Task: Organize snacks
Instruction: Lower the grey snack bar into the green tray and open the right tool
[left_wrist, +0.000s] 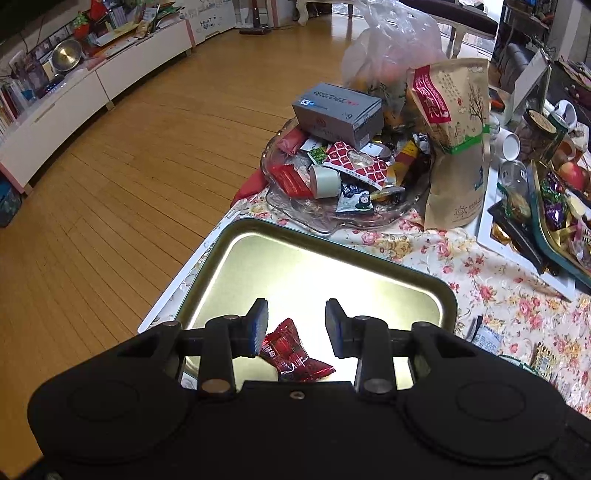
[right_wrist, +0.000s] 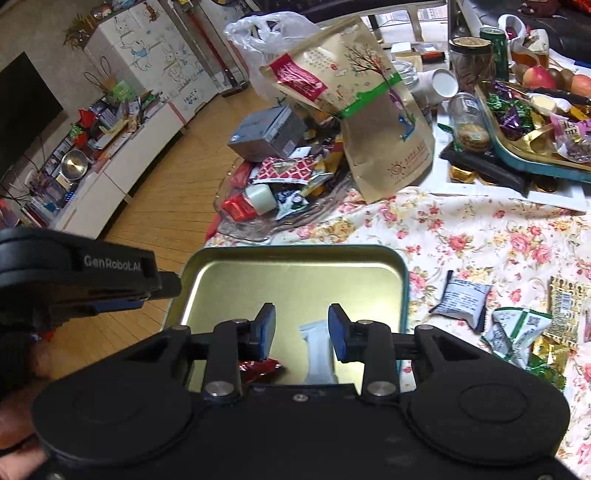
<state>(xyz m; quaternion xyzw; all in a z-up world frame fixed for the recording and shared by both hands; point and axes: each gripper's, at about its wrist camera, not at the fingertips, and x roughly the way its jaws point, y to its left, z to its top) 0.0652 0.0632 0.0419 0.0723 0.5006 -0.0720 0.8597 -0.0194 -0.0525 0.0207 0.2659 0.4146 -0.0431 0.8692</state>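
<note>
A shallow gold metal tray (left_wrist: 332, 254) lies on the floral tablecloth; it also shows in the right wrist view (right_wrist: 295, 258). A red candy wrapper (left_wrist: 291, 350) lies in it near its front edge, also seen in the right wrist view (right_wrist: 258, 367). My left gripper (left_wrist: 297, 328) is open just above the tray, the red candy below and between its fingers. My right gripper (right_wrist: 302, 330) is open over the same tray, with a pale blue-white snack packet (right_wrist: 317, 354) lying under it. The left gripper's body (right_wrist: 92, 280) sits at the tray's left side.
A glass dish (left_wrist: 295, 206) piled with snacks and a grey box (left_wrist: 338, 110) stands behind the tray, with a tall brown paper bag (left_wrist: 458, 140) beside it. Loose packets (right_wrist: 461, 299) lie right of the tray. A teal tray of sweets (right_wrist: 528, 122) is far right. The table edge is left.
</note>
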